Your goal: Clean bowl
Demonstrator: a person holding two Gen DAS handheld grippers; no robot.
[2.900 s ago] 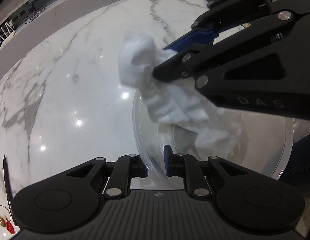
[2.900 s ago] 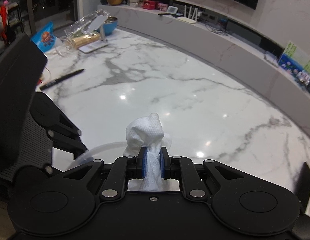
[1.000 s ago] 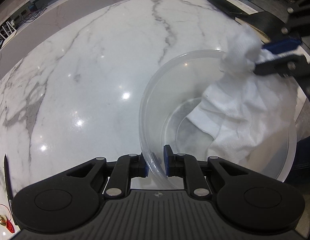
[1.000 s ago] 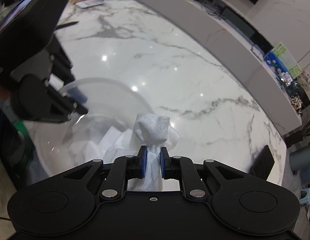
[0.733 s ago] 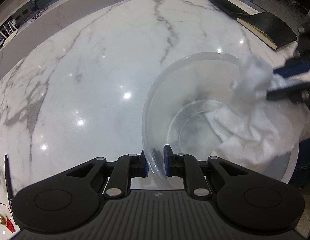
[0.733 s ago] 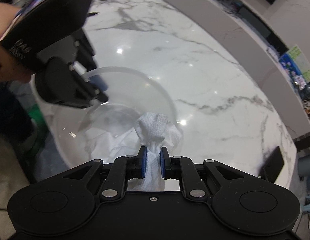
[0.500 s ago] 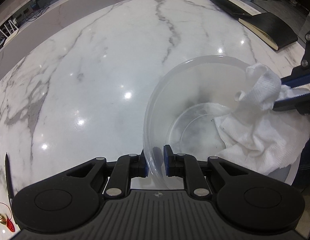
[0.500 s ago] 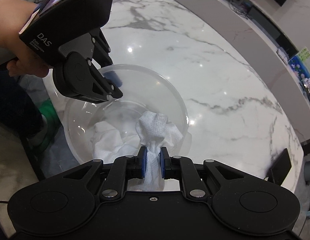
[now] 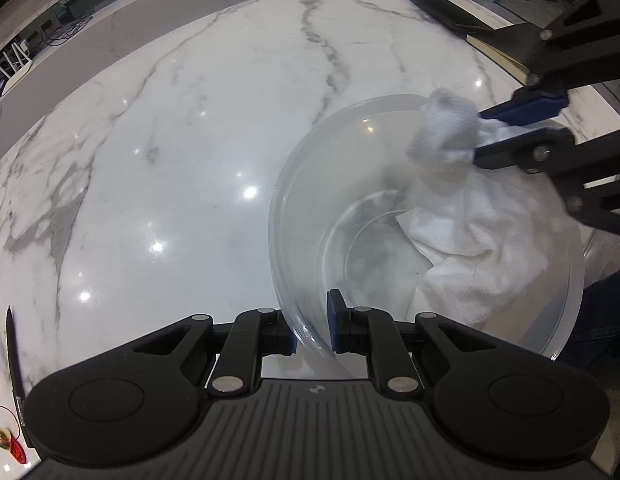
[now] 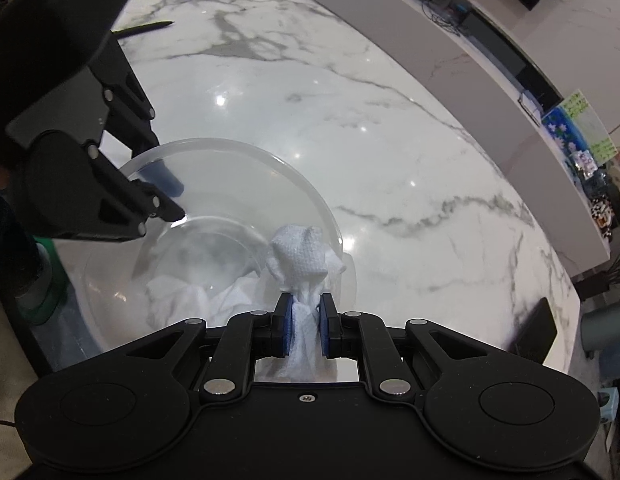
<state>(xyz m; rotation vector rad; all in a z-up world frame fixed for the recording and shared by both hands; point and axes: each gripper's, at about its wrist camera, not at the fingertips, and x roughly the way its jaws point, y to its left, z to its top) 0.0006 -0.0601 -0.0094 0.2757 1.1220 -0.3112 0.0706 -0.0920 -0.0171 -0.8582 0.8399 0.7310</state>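
Note:
A clear plastic bowl [image 9: 310,184] [image 10: 238,168] hangs tilted past the near edge of the marble counter [image 9: 190,120]. My left gripper [image 9: 311,326] is shut on its near rim, one pad inside and one outside; the right wrist view shows that left gripper [image 10: 172,200] on the bowl's left rim. A white cloth [image 9: 473,240] [image 10: 300,258] lies bunched against the inside wall. My right gripper [image 10: 304,330] is shut on the cloth's gathered top, and the left wrist view has this right gripper [image 9: 479,132] reaching in over the far right rim.
A black phone [image 9: 445,10] and a dark notebook [image 9: 505,46] lie at the counter's far right corner. A black pen [image 9: 14,364] rests at the left edge. A second pen [image 10: 144,28] and packets lie far left in the right wrist view. Dark trousers show below the bowl.
The right gripper has swept the cloth round the inside of the bowl, down the right wall and back up to the far right rim. The left gripper keeps its hold on the rim.

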